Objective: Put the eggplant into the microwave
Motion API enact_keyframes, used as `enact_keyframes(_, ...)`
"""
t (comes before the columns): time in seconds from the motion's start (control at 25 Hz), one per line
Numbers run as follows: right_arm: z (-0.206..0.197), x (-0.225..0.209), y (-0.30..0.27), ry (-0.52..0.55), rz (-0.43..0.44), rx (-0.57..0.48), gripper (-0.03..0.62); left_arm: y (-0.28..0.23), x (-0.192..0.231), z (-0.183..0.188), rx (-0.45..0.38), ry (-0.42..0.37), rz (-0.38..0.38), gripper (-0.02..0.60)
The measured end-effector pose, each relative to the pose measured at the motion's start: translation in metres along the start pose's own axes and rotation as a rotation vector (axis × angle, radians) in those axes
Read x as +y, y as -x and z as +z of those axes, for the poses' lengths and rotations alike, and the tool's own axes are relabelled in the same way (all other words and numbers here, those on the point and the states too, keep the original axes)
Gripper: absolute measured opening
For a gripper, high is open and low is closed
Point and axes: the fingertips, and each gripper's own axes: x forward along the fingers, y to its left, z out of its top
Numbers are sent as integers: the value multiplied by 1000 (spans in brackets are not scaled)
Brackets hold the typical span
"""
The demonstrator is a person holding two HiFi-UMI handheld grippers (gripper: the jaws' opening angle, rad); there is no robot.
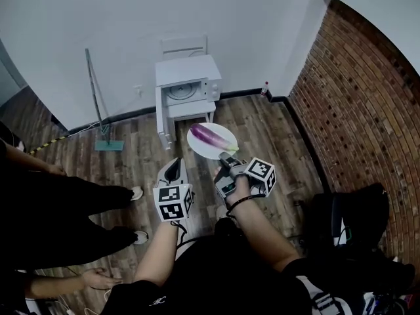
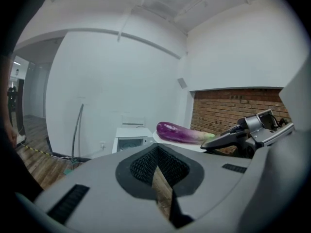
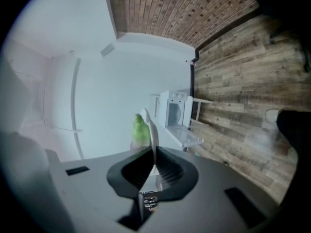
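A purple eggplant [image 1: 211, 136] with a green stem end lies on a white plate [image 1: 197, 143] held above the wooden floor. My right gripper [image 1: 225, 157] is shut on the plate's near rim. In the right gripper view the plate [image 3: 153, 132] shows edge-on between the jaws, with the eggplant's green end [image 3: 139, 126] to its left. My left gripper [image 1: 174, 168] hangs beside the plate on the left, shut and empty. From the left gripper view, the eggplant [image 2: 181, 132] and right gripper [image 2: 252, 132] are ahead right. The white microwave [image 1: 188, 87] stands on a small white table by the wall, its door [image 3: 188, 135] folded down open.
A mop [image 1: 98, 104] leans on the white wall left of the microwave. A person's legs and shoes [image 1: 134, 193] stand at the left. A brick wall [image 1: 357, 110] runs along the right, with a black bag [image 1: 354, 222] below it. A small bottle [image 1: 265, 87] sits in the corner.
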Motion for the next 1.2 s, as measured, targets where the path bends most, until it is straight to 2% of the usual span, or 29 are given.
enact_keyframes(0.24, 56, 17, -42, 26, -5, 32, 28, -72, -11, 28, -8, -4, 18, 0)
enact_keyframes(0.6, 143, 29, -95, 51, -5, 75, 28, -171, -42, 52, -5, 6, 36, 0)
enact_keyframes(1.04, 184, 33, -147, 51, -31, 158, 28, -233, -38, 61, 12, 52, 91, 0)
enact_keyframes(1.2, 197, 32, -171, 31, -32, 175, 28, -255, -32, 53, 38, 18, 108, 0)
